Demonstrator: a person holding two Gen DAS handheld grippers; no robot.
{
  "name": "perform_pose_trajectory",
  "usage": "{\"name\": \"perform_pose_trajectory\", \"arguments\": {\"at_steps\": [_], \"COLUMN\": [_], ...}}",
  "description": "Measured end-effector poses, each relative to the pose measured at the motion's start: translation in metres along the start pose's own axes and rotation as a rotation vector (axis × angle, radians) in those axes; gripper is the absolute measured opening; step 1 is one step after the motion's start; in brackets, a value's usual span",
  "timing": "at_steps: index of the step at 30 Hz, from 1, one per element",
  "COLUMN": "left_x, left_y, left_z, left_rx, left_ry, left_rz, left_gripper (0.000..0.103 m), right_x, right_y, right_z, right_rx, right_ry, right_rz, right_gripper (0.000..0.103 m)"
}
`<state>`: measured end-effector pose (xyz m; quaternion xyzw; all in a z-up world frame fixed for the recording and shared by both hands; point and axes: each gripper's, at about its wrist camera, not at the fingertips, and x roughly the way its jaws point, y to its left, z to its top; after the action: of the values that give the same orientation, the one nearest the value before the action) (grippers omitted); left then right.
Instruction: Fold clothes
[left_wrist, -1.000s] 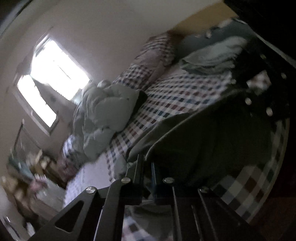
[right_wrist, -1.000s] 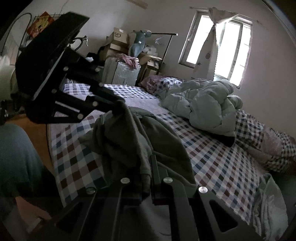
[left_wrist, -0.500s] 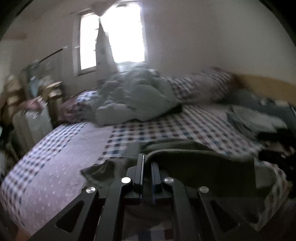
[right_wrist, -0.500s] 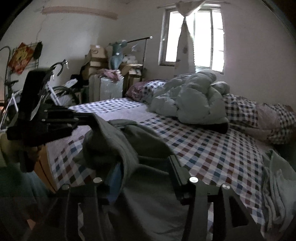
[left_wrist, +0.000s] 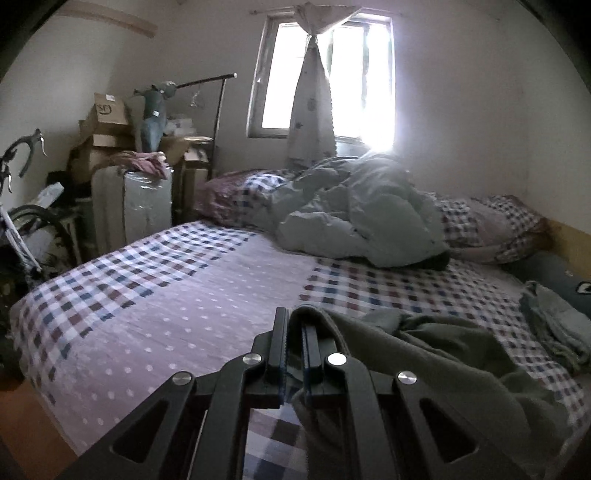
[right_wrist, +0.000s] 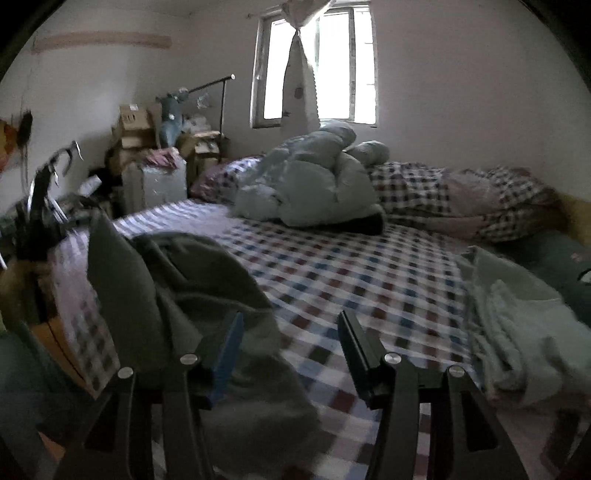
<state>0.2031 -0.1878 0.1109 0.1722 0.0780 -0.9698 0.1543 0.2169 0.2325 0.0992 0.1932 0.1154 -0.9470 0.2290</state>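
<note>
A dark green garment (left_wrist: 443, 362) lies crumpled on the near part of the checked bed sheet (left_wrist: 184, 295). My left gripper (left_wrist: 294, 332) is shut on an edge of it, and the cloth folds over the right finger. In the right wrist view the same garment (right_wrist: 184, 266) is heaped at the left, with one corner lifted toward the left edge. My right gripper (right_wrist: 291, 328) stands open above the sheet. Its left finger (right_wrist: 229, 339) rests against the cloth, and nothing is pinched between the pads.
A pale quilt (left_wrist: 354, 221) is bunched at the far side under the window, with checked pillows (left_wrist: 498, 229) to its right. A pile of pale clothes (right_wrist: 517, 314) lies at the right. Boxes, a suitcase (left_wrist: 147, 206) and a bicycle (left_wrist: 22, 229) crowd the left.
My right gripper opened and let go of the green garment. My left gripper rolled upright and moved sideways, keeping hold of the garment's edge as the cloth spread over the sheet.
</note>
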Motion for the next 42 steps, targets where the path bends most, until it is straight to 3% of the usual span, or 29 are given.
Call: {"name": "perform_pose_trajectory", "arguments": {"at_steps": [5,9,15,22,28,36,42], "left_x": [0.010,0.017,0.023,0.025,0.026,0.026,0.026], "left_y": [0.002,0.002,-0.005,-0.007,-0.010,-0.011,-0.013], "left_z": [-0.002,-0.002,-0.004,-0.006,-0.006,-0.005,-0.006], "left_rx": [0.000,-0.026,-0.041,-0.047,-0.038,-0.037,-0.032], "left_ry": [0.012,0.024,0.035,0.046,0.043,0.042,0.044], "left_rz": [0.011,0.013,0.018,0.025,0.026,0.022,0.024], "left_gripper": [0.005,0.005,0.005,0.005,0.005,0.005,0.005], "right_x": [-0.005,-0.003,0.001,0.023,0.035,-0.005,-0.007], "right_y": [0.056,0.093,0.099,0.107,0.114,0.098,0.101], "right_z": [-0.032,-0.071,-0.107,-0.131,-0.126,-0.081,-0.079], "right_rx": [-0.313,-0.552,-0.700,-0.887,-0.946,-0.767,-0.752], "right_ry": [0.034,0.088,0.159,0.177,0.043,-0.164,-0.150], "right_rz": [-0.109,-0.141,-0.171,-0.251,-0.348,-0.443,-0.442], "right_gripper": [0.057,0.057,0.057,0.057,0.057,0.059,0.061]}}
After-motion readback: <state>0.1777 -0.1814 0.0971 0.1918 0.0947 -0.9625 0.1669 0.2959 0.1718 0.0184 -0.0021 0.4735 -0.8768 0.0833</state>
